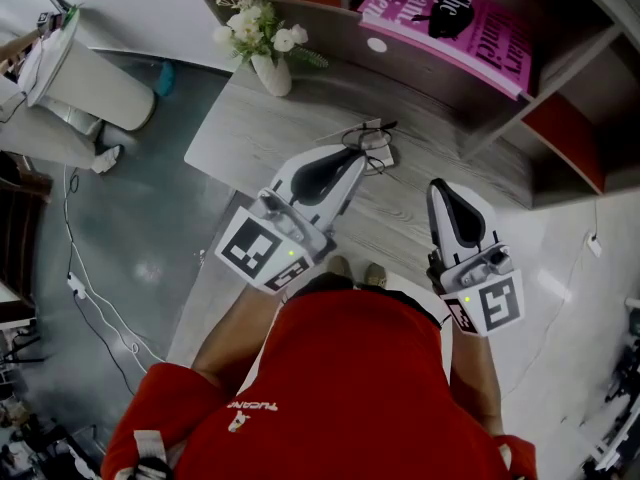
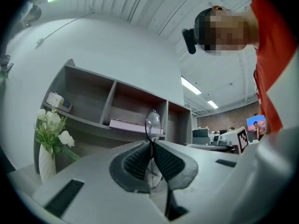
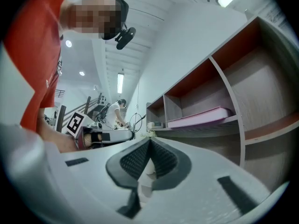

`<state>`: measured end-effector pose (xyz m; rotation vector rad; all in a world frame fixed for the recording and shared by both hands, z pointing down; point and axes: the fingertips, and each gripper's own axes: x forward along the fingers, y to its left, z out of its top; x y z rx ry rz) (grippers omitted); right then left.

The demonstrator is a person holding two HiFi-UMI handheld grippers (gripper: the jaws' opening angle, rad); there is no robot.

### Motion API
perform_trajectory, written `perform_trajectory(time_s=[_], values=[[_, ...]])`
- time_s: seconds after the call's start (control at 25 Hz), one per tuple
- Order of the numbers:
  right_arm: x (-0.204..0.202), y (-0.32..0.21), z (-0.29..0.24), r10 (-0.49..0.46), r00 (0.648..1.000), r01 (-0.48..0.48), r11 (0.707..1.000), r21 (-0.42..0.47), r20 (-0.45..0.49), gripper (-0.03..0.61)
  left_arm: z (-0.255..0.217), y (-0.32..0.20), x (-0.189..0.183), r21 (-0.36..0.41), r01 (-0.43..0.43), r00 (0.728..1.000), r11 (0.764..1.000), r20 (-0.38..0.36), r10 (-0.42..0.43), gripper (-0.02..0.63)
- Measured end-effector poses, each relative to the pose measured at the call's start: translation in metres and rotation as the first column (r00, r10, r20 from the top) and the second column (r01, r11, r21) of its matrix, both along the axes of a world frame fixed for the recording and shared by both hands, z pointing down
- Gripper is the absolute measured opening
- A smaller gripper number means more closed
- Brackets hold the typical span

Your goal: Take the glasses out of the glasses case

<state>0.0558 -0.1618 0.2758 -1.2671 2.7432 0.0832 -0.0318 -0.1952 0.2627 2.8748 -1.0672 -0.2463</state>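
Shelving (image 1: pixel 560 78) of grey wood with red-brown inner panels takes up the top right of the head view. One pink book (image 1: pixel 450 13) lies flat in it, its cover reading "The Grave" and "O'Brien" in black and white; the smaller print cannot be made out. Below it runs one grey wood-grain table (image 1: pixel 250 133), and left of that is a grey floor with one white bin (image 1: pixel 95 88) and a loose white cable (image 1: pixel 100 308). The person's red shirt (image 1: pixel 340 388) fills the bottom of that view, and its small white lettering is upside down and not legible. One white vase of white flowers (image 1: pixel 270 68) stands on the table's far edge, well apart from both grippers. There are two grippers, each with one square-marker cube. The left gripper (image 1: pixel 355 163) has its pads pinched on the thin frame of the one pair of glasses (image 1: pixel 368 140), which is held above the table near the shelving; in the left gripper view a lens (image 2: pixel 153 123) stands up just past the pad tips. The right gripper (image 1: pixel 437 186) hangs beside it with jaws pressed together and nothing between them
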Motion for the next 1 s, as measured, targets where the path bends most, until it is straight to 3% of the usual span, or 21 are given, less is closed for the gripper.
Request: perform_trajectory(time_s=[1.0], values=[[-0.002,0.0,0.011,0.017,1.0,-0.017,1.0,-0.015,-0.014,0.005,0.006,0.0,-0.008,-0.009,-0.003,1.0,1.0,0.0,0.003,0.026]])
